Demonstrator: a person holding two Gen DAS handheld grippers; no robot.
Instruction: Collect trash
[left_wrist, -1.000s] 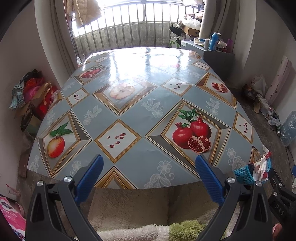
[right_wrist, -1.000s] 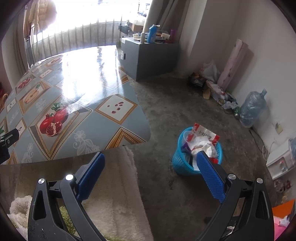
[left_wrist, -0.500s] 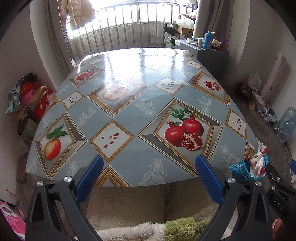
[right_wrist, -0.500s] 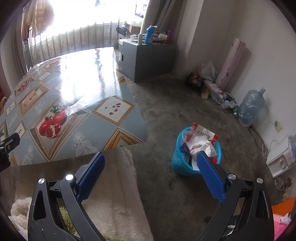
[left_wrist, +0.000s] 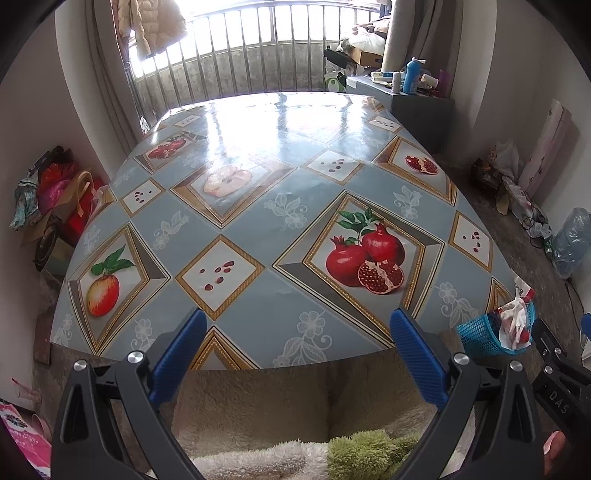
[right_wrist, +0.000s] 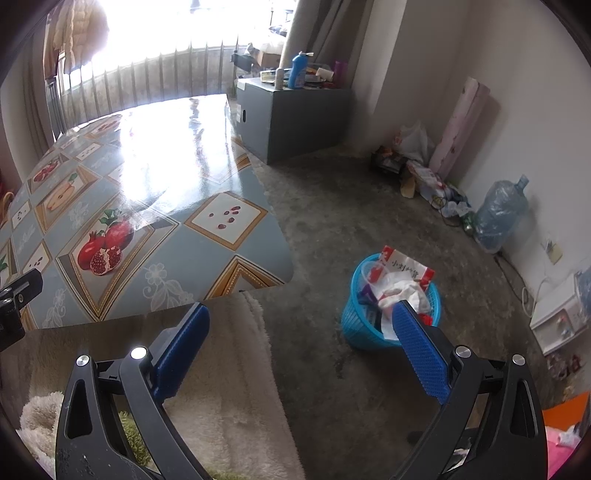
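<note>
A blue plastic basket (right_wrist: 354, 328) stands on the concrete floor right of the table, stuffed with a red-and-white wrapper (right_wrist: 406, 267) and crumpled white paper. It also shows at the right edge of the left wrist view as the basket (left_wrist: 476, 334). My right gripper (right_wrist: 299, 314) is open and empty, held above the floor near the table corner, its right pad in front of the basket. My left gripper (left_wrist: 295, 319) is open and empty over the table's near edge. The table (left_wrist: 258, 229) has a fruit-print oilcloth with nothing lying on it.
A grey cabinet (right_wrist: 295, 114) with bottles stands at the back right. Bags, a rolled mat and a large water bottle (right_wrist: 498, 214) line the right wall. Bags pile up at the left wall (left_wrist: 55, 206). A fluffy blanket (left_wrist: 295, 406) lies below the table edge.
Both grippers have pulled back and risen slightly, so more of the table's near edge and the basket comes into view. Both stay open and empty.
</note>
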